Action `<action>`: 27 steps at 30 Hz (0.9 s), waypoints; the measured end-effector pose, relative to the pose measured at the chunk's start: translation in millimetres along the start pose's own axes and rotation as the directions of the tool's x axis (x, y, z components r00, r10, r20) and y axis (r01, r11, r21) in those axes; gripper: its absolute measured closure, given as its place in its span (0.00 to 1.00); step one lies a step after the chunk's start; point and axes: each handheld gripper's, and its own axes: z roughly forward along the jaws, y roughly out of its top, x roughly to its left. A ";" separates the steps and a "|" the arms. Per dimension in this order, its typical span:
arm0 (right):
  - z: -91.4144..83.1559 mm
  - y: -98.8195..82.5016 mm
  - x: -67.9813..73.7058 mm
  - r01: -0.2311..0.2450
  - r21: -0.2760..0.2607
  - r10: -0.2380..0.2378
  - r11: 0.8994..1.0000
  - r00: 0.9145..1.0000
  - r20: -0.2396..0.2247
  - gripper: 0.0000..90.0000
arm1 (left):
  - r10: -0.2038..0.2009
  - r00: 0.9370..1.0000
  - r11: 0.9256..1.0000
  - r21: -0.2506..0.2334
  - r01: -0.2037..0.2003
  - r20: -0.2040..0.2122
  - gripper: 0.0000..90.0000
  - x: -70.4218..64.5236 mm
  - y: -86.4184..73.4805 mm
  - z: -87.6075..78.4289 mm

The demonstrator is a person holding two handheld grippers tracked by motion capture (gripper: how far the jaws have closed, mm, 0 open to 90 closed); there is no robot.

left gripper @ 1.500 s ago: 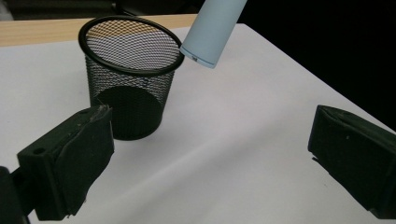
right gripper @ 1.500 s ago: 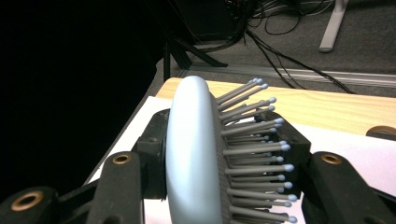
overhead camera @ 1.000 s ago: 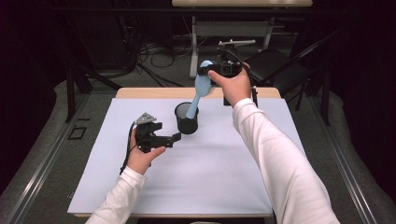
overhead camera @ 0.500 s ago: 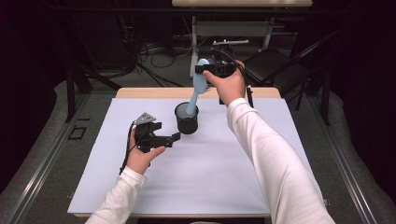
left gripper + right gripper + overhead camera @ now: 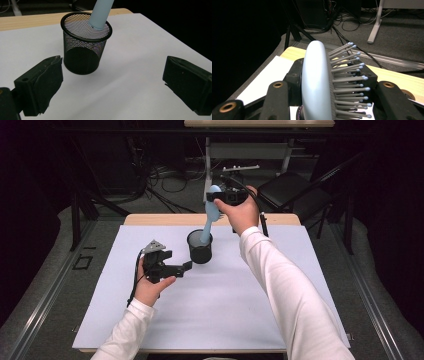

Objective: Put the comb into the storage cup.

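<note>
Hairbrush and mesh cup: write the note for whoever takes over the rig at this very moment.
Right hand-held gripper: shut on the head of the light blue hairbrush, bristles showing in the right gripper view.
Left hand-held gripper: open, holding nothing, resting low over the white mat just left of the black mesh cup.
Hairbrush: tilted, handle end inside the cup's mouth; whether it reaches the bottom cannot be told.
Done: brush picked up and its handle put into the cup.
Left: probably lower it fully, open the right jaws, withdraw. Steady the cup with the left if it tips.
</note>
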 end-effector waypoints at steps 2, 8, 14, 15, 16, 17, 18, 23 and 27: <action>1.8 -0.7 1.1 0.006 0.002 -0.006 1.000 1.000 0.000 0.55 | -0.002 1.000 1.000 -0.002 0.002 0.000 0.03 0.2 0.1 0.0; 5.3 -2.0 3.3 0.022 -0.002 -0.022 1.000 1.000 0.006 0.55 | -0.001 1.000 1.000 -0.003 0.001 -0.001 0.04 0.0 0.2 -0.5; 8.2 -3.3 4.3 0.031 -0.001 -0.031 1.000 0.999 0.013 0.55 | -0.001 1.000 1.000 -0.003 0.001 -0.001 0.04 -0.1 0.3 -0.7; 8.7 -3.7 4.6 0.034 -0.001 -0.034 0.999 0.999 0.015 0.55 | -0.001 1.000 1.000 -0.004 0.001 -0.001 0.04 0.0 0.3 -0.7; 9.6 -4.2 4.8 0.038 -0.001 -0.038 0.999 0.999 0.015 0.55 | -0.001 1.000 1.000 -0.003 0.001 -0.001 0.04 0.1 0.3 -0.8; 10.4 -4.8 5.1 0.040 0.001 -0.040 0.999 0.999 0.016 0.55 | 0.000 1.000 1.000 -0.003 0.000 -0.003 0.04 0.2 0.4 -0.9; 11.4 -5.6 5.1 0.043 0.000 -0.043 0.999 0.999 0.016 0.55 | 0.000 1.000 1.000 -0.004 0.000 -0.001 0.04 0.5 0.4 -0.9; 17.4 -10.7 4.9 0.053 0.005 -0.053 0.999 0.998 0.021 0.55 | -0.002 1.000 1.000 -0.005 0.002 -0.002 0.04 1.1 0.4 -1.1; 22.2 -14.6 6.1 0.055 0.018 -0.055 0.998 0.998 0.021 0.55 | -0.001 1.000 1.000 -0.007 0.001 -0.004 0.04 1.3 0.7 -2.0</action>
